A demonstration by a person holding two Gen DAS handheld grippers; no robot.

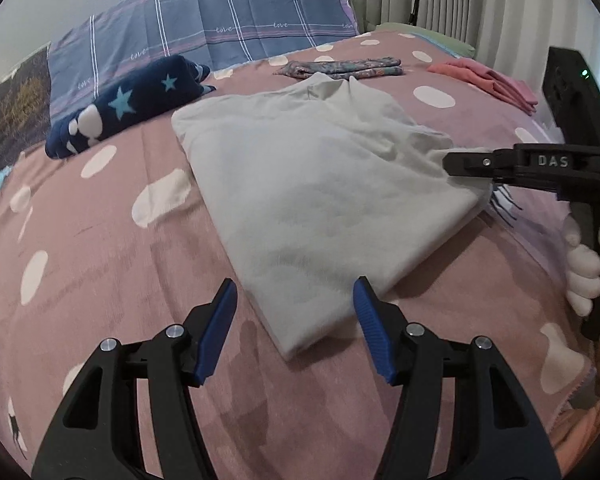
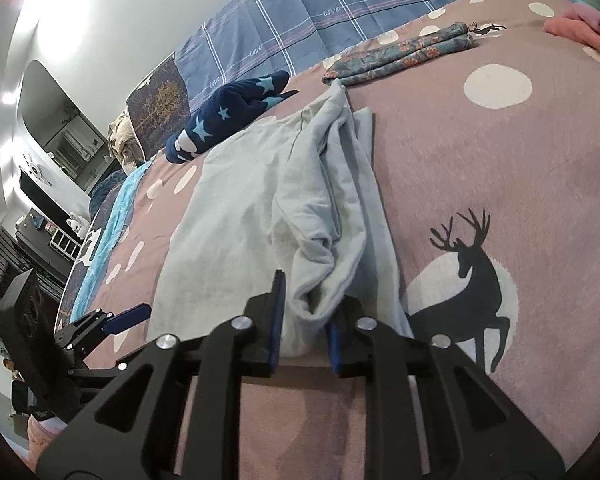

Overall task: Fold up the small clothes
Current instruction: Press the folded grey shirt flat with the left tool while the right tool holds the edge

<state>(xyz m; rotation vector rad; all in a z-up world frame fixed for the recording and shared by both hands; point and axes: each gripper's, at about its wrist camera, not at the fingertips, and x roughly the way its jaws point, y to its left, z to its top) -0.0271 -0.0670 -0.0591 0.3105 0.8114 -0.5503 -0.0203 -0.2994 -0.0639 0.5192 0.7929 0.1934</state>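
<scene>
Left wrist view: left hand-held gripper (image 1: 294, 312) jaws wide apart, nothing gripped, near corner of pale grey garment (image 1: 316, 200) between fingers. Garment lies partly folded on pink dotted bedspread (image 1: 100, 272). Right hand-held gripper (image 2: 304, 328) pinches bunched garment edge (image 2: 316, 276), jaws nearly closed on cloth.

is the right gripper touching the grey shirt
Touching. In the right wrist view the right gripper has a bunched fold of the grey shirt pinched between its jaws, cloth pressed against both blue pads.
</scene>
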